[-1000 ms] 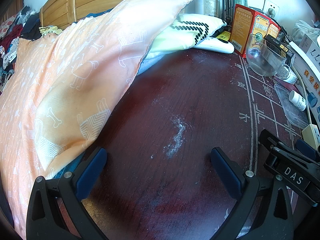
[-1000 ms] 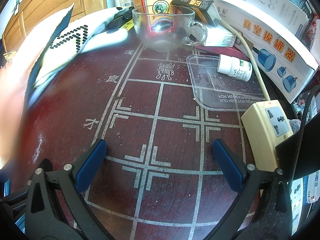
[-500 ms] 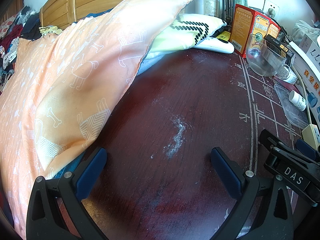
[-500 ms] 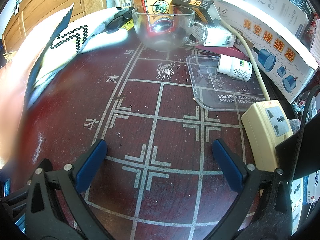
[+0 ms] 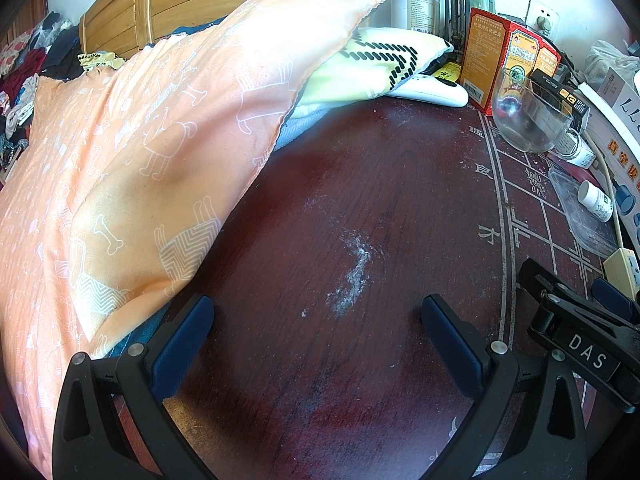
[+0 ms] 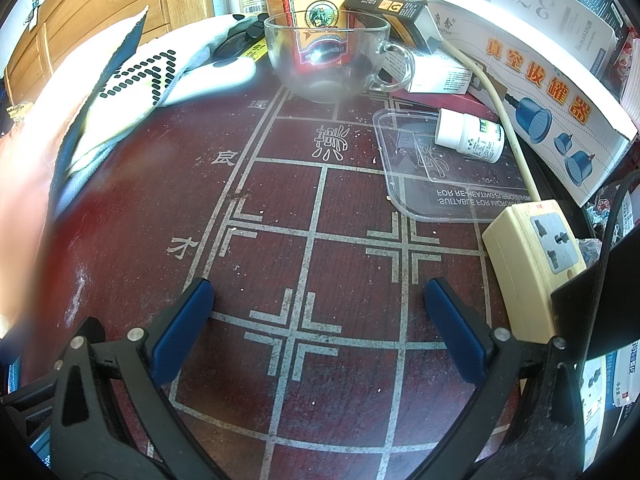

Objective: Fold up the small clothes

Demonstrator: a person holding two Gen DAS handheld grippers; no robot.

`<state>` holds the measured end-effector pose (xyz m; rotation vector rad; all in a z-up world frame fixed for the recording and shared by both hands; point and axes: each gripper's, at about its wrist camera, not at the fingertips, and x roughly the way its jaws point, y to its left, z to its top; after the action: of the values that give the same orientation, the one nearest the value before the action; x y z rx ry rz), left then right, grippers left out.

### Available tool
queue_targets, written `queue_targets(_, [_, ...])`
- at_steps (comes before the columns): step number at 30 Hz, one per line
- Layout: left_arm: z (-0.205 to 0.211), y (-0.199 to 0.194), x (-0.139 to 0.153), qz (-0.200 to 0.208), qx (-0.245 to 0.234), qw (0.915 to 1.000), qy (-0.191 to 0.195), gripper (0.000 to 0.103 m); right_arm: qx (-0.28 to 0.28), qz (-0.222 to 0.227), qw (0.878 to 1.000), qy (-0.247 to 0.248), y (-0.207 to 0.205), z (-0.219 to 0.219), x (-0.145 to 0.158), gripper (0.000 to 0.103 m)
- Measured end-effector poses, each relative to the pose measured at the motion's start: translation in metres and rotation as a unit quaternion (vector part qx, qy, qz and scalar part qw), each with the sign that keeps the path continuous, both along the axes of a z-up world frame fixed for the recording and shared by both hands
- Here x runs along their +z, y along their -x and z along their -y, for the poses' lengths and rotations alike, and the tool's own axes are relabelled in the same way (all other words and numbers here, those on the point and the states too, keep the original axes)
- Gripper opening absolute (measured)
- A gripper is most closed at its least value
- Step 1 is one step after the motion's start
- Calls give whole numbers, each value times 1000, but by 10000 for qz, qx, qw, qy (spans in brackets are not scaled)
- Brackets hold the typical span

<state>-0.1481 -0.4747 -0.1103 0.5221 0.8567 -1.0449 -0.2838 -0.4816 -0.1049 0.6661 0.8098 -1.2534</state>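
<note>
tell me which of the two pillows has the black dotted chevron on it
The pale yellow-green pillow by the red boxes; the big orange pillow overlapping it carries only white line-drawn dogs and bones.

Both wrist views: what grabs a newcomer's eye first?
The big orange pillow with white dog prints fills the left of the left view, leaning over the dark red table. In the right view, a clear glass cup stands at the far edge of the table's painted grid. Both claws hang open, holding nothing.
</note>
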Motion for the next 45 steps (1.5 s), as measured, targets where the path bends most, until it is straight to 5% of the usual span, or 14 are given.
queue_targets(45, [0, 0, 0, 2, 8, 10000, -4, 103, 5, -1, 10000, 3, 2, 0, 0, 103])
